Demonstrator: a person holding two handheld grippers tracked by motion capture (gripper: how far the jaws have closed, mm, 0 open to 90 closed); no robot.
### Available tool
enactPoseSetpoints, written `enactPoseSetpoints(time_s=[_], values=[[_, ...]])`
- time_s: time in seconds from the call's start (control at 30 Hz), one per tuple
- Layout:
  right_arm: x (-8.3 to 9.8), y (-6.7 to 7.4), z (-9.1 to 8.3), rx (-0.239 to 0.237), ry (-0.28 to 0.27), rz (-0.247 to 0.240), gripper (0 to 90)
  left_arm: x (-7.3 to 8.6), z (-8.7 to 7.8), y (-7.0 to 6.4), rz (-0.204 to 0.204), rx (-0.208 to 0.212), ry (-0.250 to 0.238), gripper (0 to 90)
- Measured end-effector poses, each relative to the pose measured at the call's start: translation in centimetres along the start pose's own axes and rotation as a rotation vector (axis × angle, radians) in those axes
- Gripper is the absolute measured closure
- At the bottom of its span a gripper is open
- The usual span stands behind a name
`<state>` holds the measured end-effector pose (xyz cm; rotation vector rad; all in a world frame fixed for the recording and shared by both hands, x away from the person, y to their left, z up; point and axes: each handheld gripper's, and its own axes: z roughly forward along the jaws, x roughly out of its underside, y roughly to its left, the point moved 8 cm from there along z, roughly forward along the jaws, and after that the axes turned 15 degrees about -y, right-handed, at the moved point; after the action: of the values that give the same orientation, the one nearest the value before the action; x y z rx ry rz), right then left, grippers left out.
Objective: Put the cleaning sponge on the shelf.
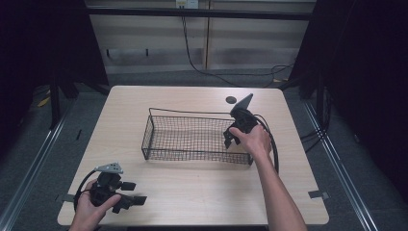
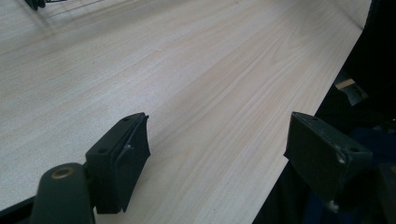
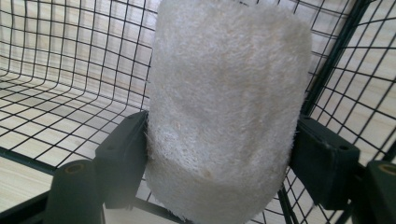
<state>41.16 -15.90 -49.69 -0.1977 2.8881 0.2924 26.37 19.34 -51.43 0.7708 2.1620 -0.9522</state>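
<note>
A cream, fibrous loofah-like cylinder (image 3: 229, 107) stands upright between my right gripper's jaws, and the right gripper (image 3: 219, 158) is shut on its lower part. Behind it lies the mesh of a black wire basket (image 3: 70, 70). In the high view the basket (image 1: 149, 137) sits mid-table, and the right gripper (image 1: 232, 137) is at its right end, over the near right corner. The left gripper (image 1: 134, 192) rests low near the table's front left corner. In its own view the left gripper (image 2: 217, 140) is open over bare wood, with nothing between its jaws.
The light wooden table (image 1: 192, 192) ends close to the left gripper at the front edge (image 2: 289, 154). A dark round spot (image 1: 231, 100) marks the tabletop behind the basket. A black cable (image 1: 275, 149) loops from the right gripper. Dark floor surrounds the table.
</note>
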Motion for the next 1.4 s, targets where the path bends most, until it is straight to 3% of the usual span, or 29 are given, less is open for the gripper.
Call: enactPoseSetpoints(time_s=[0.8, 1.4], values=[[0.8, -0.1, 1.8, 0.036, 0.036, 0.032, 25.1, 0.0, 0.0, 0.0, -0.001, 0.003, 0.001, 21.2], [1.2, -0.2, 2.7, 0.067, 0.072, 0.004, 23.4, 0.1, 0.0, 0.0, 0.006, 0.002, 0.007, 21.2]])
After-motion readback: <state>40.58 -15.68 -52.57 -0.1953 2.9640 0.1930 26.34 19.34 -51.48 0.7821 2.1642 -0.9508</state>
